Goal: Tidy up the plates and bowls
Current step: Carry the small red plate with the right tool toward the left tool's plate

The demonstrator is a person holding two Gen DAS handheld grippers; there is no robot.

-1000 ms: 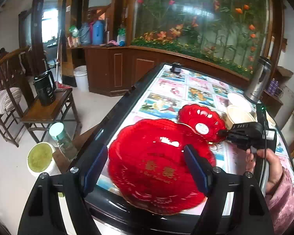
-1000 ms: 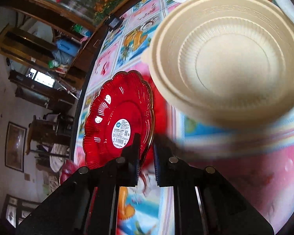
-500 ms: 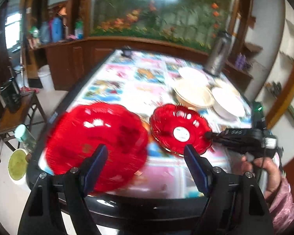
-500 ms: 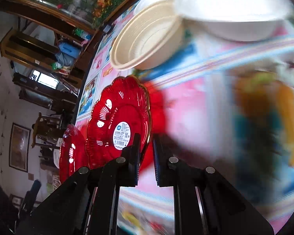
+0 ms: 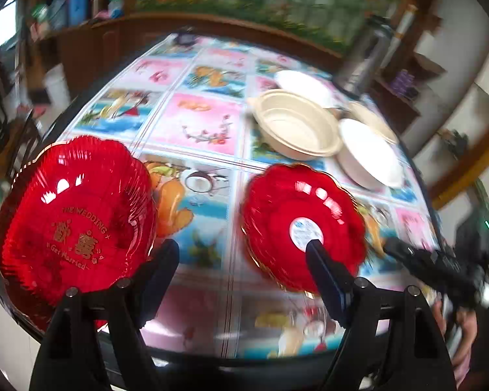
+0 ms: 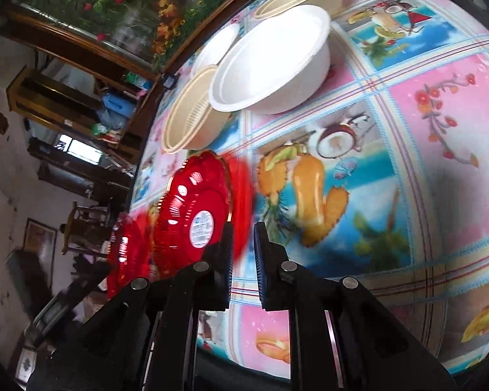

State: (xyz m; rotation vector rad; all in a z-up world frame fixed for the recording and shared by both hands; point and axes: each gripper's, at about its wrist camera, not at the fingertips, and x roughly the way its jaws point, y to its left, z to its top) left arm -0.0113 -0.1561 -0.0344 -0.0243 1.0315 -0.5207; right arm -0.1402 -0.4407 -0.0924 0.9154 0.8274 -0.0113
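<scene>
Left wrist view: small red scalloped plastic plate (image 5: 296, 224) is pinched at its right rim by the narrowed fingers of the right gripper (image 6: 243, 254), carried above the table (image 5: 205, 123). Left gripper (image 5: 244, 270) fingers stand wide, nothing held. Large red wedding-print plate (image 5: 75, 215) lies at near left. Cream ribbed bowl (image 5: 296, 123) and white bowls (image 5: 368, 153) sit unstacked far right. Sorting judged barely begun; stacking remains.

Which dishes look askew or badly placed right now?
Two. The large red plate sits at the table's near corner with its rim apparently past the edge. The small red plate is tilted, pinched at its rim by the right gripper. The cream bowl and white bowl sit upright.
</scene>
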